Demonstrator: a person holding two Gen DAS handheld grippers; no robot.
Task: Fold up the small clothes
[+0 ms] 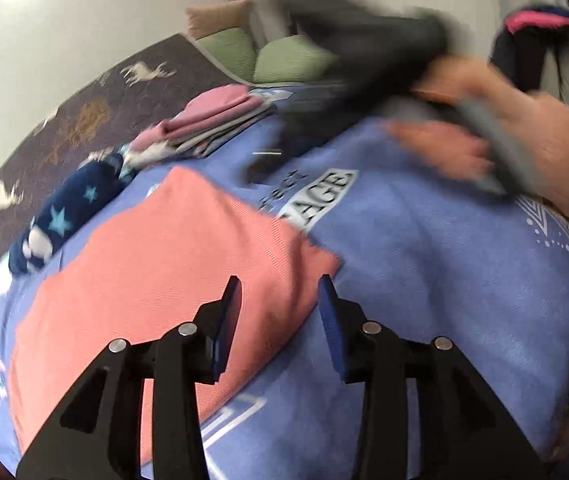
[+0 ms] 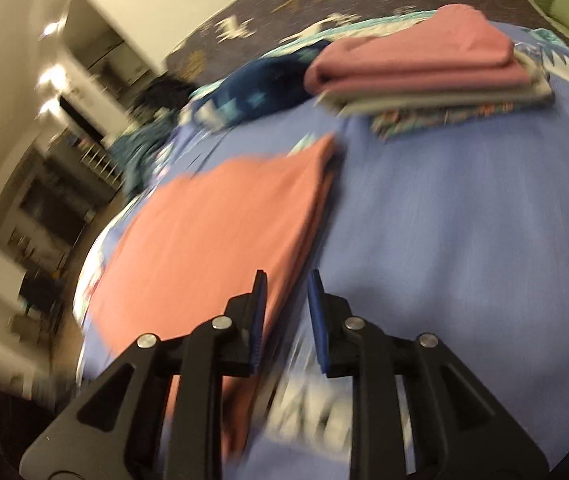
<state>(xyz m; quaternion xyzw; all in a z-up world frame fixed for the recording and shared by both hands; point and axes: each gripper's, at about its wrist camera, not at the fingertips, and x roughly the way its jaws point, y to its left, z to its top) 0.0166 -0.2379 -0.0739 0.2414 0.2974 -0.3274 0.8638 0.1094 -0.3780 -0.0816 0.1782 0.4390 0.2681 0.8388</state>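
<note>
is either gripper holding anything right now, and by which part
Nothing is held. The left gripper and right gripper both stand open over the salmon cloth, with no fabric between the pads.

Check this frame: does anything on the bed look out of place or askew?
Nothing stands out. The salmon garment lies folded flat on the blue blanket, the folded stack sits tidily behind it, and a navy star-print piece waits unfolded.
</note>
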